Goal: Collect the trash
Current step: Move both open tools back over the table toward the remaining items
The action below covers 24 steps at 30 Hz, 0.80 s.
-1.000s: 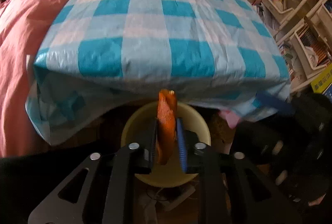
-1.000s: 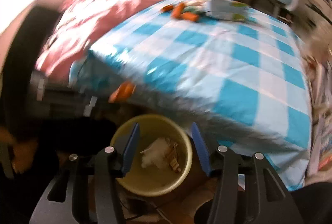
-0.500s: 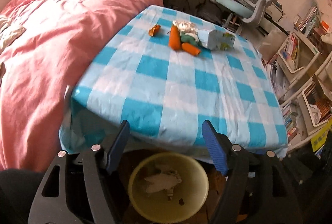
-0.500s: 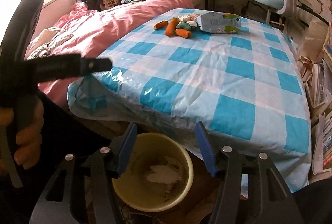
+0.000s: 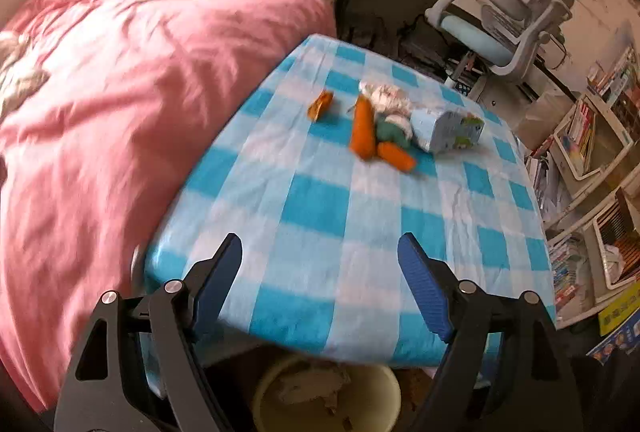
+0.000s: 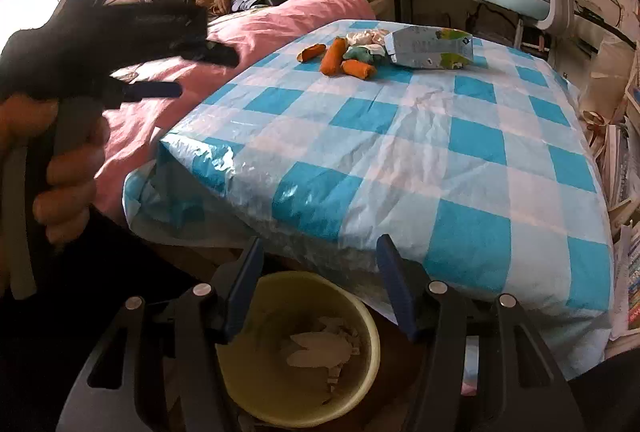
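Trash pile (image 6: 372, 50) lies at the checked tabletop's (image 6: 400, 136) far end. Yellow bin (image 6: 298, 348) sits below the near edge. Left hand-held gripper (image 5: 320, 264): jaws opening, empty. Right hand-held gripper (image 6: 318, 264): jaws apart, empty.

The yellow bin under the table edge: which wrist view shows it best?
The right wrist view: the yellow bin sits whole between the fingers, with white scraps inside. In the left wrist view the bin is blurred and cut by the frame's bottom edge.
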Available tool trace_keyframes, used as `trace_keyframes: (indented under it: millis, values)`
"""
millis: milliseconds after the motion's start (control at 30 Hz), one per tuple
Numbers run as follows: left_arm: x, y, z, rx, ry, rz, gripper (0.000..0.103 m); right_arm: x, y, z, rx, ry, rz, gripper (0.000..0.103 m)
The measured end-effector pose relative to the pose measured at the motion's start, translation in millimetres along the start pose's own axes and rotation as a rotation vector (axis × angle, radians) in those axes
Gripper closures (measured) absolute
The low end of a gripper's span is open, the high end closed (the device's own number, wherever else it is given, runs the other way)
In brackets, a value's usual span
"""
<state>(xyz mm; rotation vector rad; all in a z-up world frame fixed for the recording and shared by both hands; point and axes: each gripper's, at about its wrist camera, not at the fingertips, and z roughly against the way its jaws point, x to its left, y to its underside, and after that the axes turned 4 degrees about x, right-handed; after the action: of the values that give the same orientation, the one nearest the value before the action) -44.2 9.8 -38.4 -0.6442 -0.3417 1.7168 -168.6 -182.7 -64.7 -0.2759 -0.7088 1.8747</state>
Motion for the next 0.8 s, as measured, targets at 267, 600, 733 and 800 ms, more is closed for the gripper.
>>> trace_keyframes:
  millis: [267,600,733,800]
  values:
    - [9,-12,-19,0.028,0.005,0.051,0.026,1,-4,-6,-0.007,0.001,0.002,0.046]
    - [0,-28,-39,0.052,0.030,0.054,0.026,1,-13,-11,-0.011,-0.013,-0.001,0.046]
    - [-6,-46,-50,0.056,0.018,0.034,0.026,-6,-24,-14,-0.022,-0.029,-0.037,0.046]
    - [-7,-55,-59,0.066,0.017,0.035,0.027,-12,-35,-16,-0.040,-0.031,-0.063,0.046]
